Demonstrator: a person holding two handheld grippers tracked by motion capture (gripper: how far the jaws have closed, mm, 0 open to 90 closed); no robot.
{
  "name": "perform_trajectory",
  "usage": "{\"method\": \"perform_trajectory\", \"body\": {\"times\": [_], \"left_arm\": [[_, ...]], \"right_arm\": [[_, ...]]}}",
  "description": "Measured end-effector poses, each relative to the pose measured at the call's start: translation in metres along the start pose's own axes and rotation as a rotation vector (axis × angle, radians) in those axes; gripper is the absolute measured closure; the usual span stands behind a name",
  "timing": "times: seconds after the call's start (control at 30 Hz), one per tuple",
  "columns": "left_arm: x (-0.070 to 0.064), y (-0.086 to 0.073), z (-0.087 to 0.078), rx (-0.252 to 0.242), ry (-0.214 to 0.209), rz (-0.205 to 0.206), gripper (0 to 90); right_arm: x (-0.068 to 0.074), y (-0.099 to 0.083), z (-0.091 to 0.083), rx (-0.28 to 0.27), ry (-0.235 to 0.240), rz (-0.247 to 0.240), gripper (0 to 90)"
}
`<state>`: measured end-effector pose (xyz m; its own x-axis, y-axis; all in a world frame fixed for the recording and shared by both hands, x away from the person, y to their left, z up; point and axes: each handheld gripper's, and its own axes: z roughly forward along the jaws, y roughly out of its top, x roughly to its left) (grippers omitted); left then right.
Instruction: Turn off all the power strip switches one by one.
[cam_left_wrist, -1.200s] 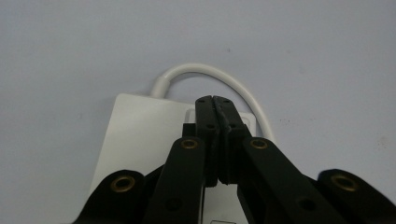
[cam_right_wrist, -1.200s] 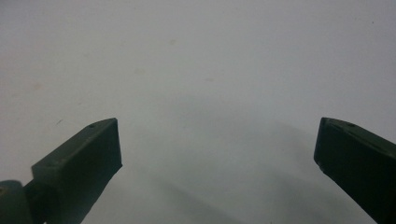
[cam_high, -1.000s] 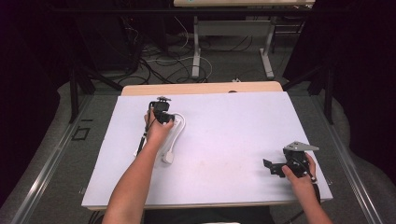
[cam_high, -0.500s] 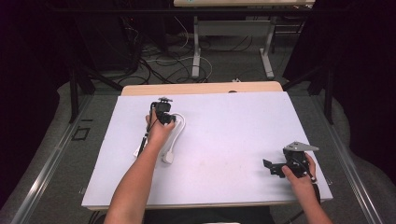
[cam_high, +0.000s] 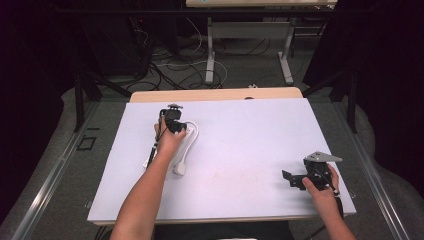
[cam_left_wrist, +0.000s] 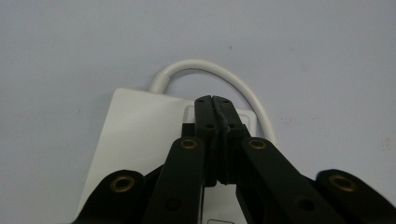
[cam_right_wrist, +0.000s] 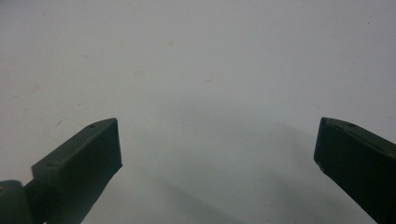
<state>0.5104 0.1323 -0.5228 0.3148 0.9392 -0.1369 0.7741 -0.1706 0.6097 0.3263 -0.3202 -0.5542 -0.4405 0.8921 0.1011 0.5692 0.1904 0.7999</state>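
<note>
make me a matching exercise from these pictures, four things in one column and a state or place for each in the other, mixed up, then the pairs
Column one:
1. left gripper
2. right gripper
3. white power strip
4. white cable

Column two:
A. jaws wide apart above bare table
B. curves in a loop from the strip's far end
C. jaws closed together, tips over the strip
D. lies flat on the white table, under the left hand

Pairs: 1-C, 2-A, 3-D, 4-B
</note>
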Motion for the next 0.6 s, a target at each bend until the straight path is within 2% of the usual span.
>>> {"method": "perform_trajectory", "body": {"times": [0.27, 0.53, 0.6], "left_arm": [[0.003, -0.001, -0.007, -0.002, -0.014, -0.01, 90.0], [0.0, -0.001, -0.014, 0.002, -0.029, 0.009, 90.0], [-0.001, -0.001, -0.016, -0.004, -0.037, 0.001, 90.0]], "right_arm": [[-0.001, 0.0, 0.0, 0.0, 0.002, 0.0, 0.2], [0.0, 0.0, 0.0, -0.003, 0.003, 0.002, 0.3], [0.001, 0.0, 0.0, -0.003, 0.003, 0.001, 0.2]]}}
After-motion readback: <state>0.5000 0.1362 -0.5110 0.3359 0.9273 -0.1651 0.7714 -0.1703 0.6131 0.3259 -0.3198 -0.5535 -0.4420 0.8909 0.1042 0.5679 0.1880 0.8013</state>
